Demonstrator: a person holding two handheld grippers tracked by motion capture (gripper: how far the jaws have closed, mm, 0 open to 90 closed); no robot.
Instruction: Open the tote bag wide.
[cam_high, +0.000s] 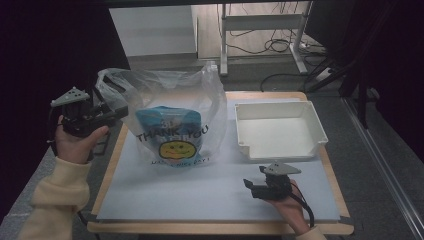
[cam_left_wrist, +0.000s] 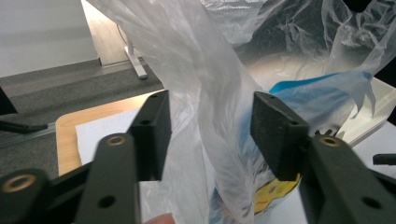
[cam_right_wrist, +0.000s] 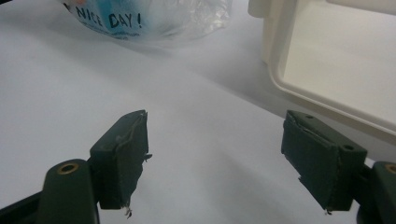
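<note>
A clear plastic bag (cam_high: 197, 95) printed with "THANK YOU" and a yellow smiley stands on the left half of the mat. A blue packet (cam_high: 167, 120) sits inside it. At the table's left edge a hand holds my left gripper (cam_high: 117, 112) against the bag's left handle. In the left gripper view the left gripper (cam_left_wrist: 210, 135) is open, with a strip of the bag's film (cam_left_wrist: 210, 93) hanging between the jaws and the blue packet (cam_left_wrist: 322, 88) behind it. My right gripper (cam_high: 248, 186) rests low over the mat at the front right. It is open (cam_right_wrist: 215, 158) and holds nothing.
An empty white tray (cam_high: 320, 127) stands at the back right of the mat, and its corner (cam_right_wrist: 280, 79) lies just ahead and to the right of the right jaws. The pale mat (cam_high: 200, 195) covers a wooden table. Desk legs and cables lie on the floor beyond.
</note>
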